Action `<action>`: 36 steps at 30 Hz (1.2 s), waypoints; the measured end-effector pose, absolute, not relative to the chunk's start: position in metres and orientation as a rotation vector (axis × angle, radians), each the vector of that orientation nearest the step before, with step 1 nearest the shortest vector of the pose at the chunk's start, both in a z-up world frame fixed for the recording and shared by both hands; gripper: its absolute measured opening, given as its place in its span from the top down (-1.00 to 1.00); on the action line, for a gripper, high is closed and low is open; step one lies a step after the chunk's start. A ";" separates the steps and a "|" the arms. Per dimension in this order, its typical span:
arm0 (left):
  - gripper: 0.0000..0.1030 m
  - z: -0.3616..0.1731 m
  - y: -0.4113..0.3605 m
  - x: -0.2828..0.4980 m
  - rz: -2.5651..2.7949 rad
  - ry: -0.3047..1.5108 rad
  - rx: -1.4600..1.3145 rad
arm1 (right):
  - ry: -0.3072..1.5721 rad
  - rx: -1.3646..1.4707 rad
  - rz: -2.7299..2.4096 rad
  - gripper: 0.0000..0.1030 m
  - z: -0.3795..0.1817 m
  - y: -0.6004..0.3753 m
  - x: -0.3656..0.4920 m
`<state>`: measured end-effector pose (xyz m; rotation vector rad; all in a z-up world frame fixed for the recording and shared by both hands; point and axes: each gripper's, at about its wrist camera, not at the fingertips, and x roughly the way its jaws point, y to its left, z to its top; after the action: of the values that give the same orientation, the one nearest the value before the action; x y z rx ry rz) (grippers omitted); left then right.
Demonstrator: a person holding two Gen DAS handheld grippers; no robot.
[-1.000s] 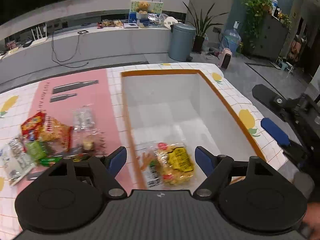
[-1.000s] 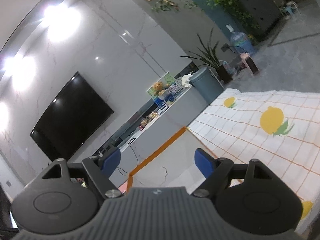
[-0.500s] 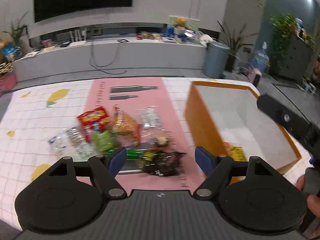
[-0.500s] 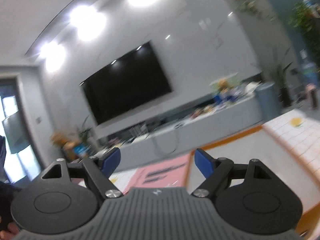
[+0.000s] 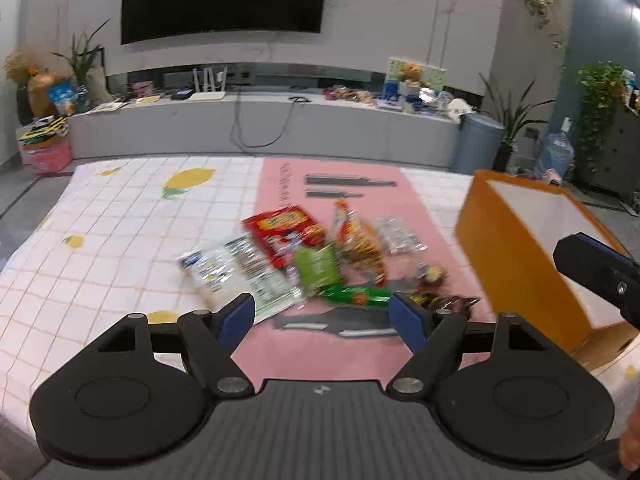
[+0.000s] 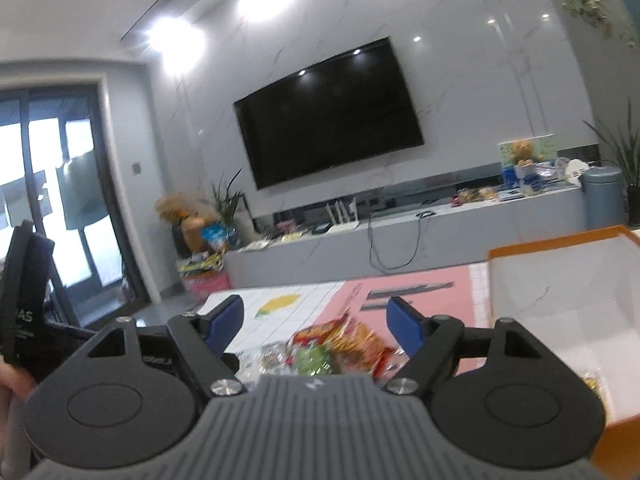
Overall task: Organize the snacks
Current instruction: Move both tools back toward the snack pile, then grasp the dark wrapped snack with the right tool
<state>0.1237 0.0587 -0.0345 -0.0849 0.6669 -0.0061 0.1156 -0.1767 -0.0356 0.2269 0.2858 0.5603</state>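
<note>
Swinging away from the orange box [image 5: 516, 256], the empty, open left gripper [image 5: 322, 314] is now facing the snack pile [image 5: 320, 256] (next pick, likely); the right gripper [image 6: 316, 320], jaws narrowing, is holding nothing.

Snack packets [image 5: 320, 256] beside orange box [image 5: 516, 256]

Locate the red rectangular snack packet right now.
In the left wrist view the red rectangular snack packet lies on the pink mat, at the far left of the snack pile, its near edge against the green pouch, left of the orange box.
</note>
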 end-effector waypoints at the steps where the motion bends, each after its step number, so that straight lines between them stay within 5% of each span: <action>1: -0.75 -0.038 0.063 0.124 0.002 0.680 -0.083 | 0.299 0.199 0.559 -0.42 -0.040 -0.170 0.115; 8: -0.75 -0.053 0.080 0.126 0.033 0.755 -0.114 | 0.391 -0.016 0.476 -0.24 -0.069 -0.130 0.116; 18: -0.75 -0.059 0.113 0.129 0.096 0.817 -0.231 | 0.523 -0.093 0.384 -0.23 -0.111 -0.107 0.139; 36: -0.75 -0.069 0.101 0.143 0.072 0.864 -0.221 | 0.571 -0.357 0.287 -0.79 -0.152 -0.075 0.186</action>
<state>0.1426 0.1007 -0.0690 -0.2206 0.8644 0.0715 0.1863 -0.0747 -0.1524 -0.3574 0.5712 0.2866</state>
